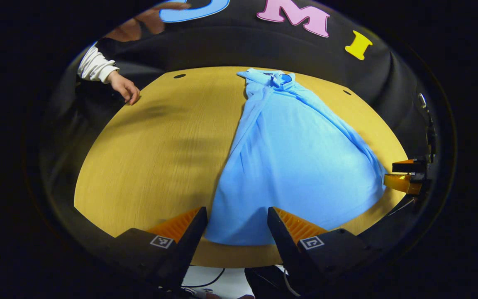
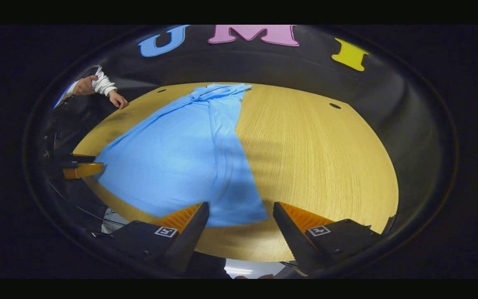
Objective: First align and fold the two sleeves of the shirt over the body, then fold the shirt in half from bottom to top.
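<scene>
I am holding both the left hand-held gripper (image 1: pixel 237 224) and right hand-held gripper (image 2: pixel 241 220) wide apart, gripping nothing, above the blue shirt's (image 1: pixel 297 166) hem on the worktop (image 1: pixel 156 158).

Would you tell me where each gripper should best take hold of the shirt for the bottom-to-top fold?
Probably at the two hem corners. The shirt lies flat, sleeves already folded in, hem toward both open grippers; left gripper takes the near-left corner, right gripper the near-right, coming from the table's near edge.
</scene>
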Available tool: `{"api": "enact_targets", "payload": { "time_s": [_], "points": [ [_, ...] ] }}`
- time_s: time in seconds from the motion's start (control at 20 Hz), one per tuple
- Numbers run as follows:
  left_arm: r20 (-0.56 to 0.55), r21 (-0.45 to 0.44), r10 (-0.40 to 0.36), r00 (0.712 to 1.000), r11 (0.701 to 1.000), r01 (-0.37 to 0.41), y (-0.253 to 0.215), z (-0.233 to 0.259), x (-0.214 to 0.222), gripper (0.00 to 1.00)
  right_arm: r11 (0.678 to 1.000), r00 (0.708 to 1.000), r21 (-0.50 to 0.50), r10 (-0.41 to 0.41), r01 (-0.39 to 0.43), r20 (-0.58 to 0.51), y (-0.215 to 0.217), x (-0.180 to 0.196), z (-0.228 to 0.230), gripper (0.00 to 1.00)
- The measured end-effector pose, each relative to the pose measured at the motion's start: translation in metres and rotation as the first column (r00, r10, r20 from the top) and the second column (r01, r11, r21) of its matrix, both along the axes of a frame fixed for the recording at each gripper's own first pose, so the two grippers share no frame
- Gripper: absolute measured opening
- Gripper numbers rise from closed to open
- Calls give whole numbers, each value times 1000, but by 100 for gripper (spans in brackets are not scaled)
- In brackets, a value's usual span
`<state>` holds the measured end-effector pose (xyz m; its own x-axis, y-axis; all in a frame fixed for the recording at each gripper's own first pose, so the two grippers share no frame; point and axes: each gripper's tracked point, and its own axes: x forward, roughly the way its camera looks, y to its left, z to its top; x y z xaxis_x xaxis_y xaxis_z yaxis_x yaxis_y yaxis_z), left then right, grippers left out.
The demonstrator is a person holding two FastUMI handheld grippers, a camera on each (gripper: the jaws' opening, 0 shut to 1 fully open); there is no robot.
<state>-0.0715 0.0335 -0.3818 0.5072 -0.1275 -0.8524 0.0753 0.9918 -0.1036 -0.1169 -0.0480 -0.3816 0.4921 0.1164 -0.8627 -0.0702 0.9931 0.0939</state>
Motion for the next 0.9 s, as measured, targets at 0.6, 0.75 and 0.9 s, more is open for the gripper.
{"api": "enact_targets", "payload": {
  "time_s": [0.6, 0.75, 0.9],
  "points": [
    [-9, 33, 13, 1000, 999, -13, 8, -3, -7, 96, 999, 1000, 33, 11, -10, -22, 11, 8, -12, 96],
    [-16, 28, -11, 1000, 1000, 12, 1, -3, -5, 97, 999, 999, 34, 33, -33, -23, 15, 8, -11, 98],
    [-15, 29, -33, 999, 999, 34, -6, -3, -4, 78, 998, 998, 36, 57, -56, -26, 22, 8, -11, 89]
  ]
}}
